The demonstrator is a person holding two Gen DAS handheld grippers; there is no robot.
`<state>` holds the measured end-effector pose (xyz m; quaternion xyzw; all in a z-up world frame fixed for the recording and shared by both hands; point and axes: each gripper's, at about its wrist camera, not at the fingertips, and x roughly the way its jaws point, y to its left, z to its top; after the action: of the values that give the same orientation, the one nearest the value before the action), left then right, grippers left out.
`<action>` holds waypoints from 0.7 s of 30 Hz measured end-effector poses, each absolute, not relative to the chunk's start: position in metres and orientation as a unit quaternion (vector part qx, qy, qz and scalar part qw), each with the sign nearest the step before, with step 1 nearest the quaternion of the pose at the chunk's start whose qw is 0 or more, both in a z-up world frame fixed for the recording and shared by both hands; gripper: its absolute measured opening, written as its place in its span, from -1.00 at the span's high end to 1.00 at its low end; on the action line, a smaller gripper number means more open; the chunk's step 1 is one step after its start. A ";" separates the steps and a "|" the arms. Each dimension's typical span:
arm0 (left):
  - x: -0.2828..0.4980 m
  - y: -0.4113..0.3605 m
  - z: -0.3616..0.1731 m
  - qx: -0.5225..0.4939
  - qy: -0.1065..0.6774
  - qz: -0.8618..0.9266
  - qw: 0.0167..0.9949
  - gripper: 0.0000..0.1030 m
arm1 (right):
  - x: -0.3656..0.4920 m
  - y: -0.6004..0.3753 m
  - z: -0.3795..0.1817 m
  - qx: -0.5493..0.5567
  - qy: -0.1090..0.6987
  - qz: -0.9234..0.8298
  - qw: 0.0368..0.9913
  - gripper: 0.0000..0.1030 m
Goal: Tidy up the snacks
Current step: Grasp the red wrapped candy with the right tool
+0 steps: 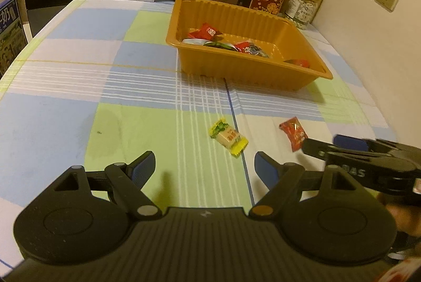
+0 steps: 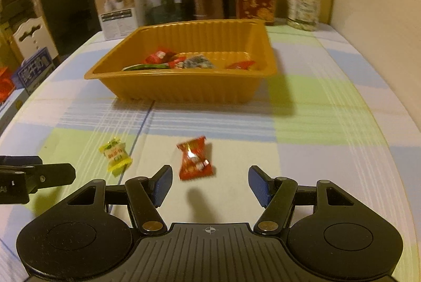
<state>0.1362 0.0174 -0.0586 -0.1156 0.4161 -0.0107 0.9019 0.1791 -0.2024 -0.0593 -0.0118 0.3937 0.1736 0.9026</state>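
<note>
Yellow candy (image 1: 228,137) just ahead of spread left fingers (image 1: 143,166), red candy (image 2: 195,158) before spread right fingers (image 2: 163,183) (both empty)

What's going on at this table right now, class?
A person is tidying snacks with a handheld gripper in each hand. Several wrapped snacks already lie in the orange tray. Two remain on the checked tablecloth: a yellow candy ahead of the left gripper, and a red candy just ahead of the right gripper. Both grippers are open and empty, and neither touches a candy.
</note>
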 end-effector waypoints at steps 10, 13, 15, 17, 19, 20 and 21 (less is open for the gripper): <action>0.140 0.016 -0.066 -0.115 0.414 -0.014 0.903 -0.53 | 0.206 -0.175 -0.081 -0.066 0.395 0.186 0.897 0.43; 0.143 0.012 -0.067 -0.116 0.414 -0.017 0.903 -0.51 | 0.204 -0.181 -0.077 -0.059 0.392 0.161 0.904 0.47; 0.147 0.007 -0.067 -0.119 0.413 -0.020 0.903 -0.46 | 0.202 -0.194 -0.071 -0.033 0.390 0.141 0.909 0.47; 0.152 0.001 -0.068 -0.119 0.411 -0.024 0.903 -0.42 | 0.198 -0.207 -0.065 -0.009 0.391 0.124 0.912 0.48; 0.157 -0.006 -0.070 -0.120 0.409 -0.026 0.904 -0.33 | 0.194 -0.219 -0.061 0.013 0.396 0.116 0.911 0.47; 0.160 -0.010 -0.071 -0.121 0.408 -0.026 0.904 -0.29 | 0.192 -0.223 -0.060 0.018 0.397 0.113 0.911 0.48; 0.163 -0.013 -0.073 -0.121 0.407 -0.028 0.905 -0.23 | 0.190 -0.227 -0.058 0.022 0.398 0.111 0.910 0.48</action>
<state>0.1627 -0.0131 -0.0730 -0.1208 0.4072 -0.0279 0.9049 0.1900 -0.2265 -0.0583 0.0217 0.3979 0.1110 0.9104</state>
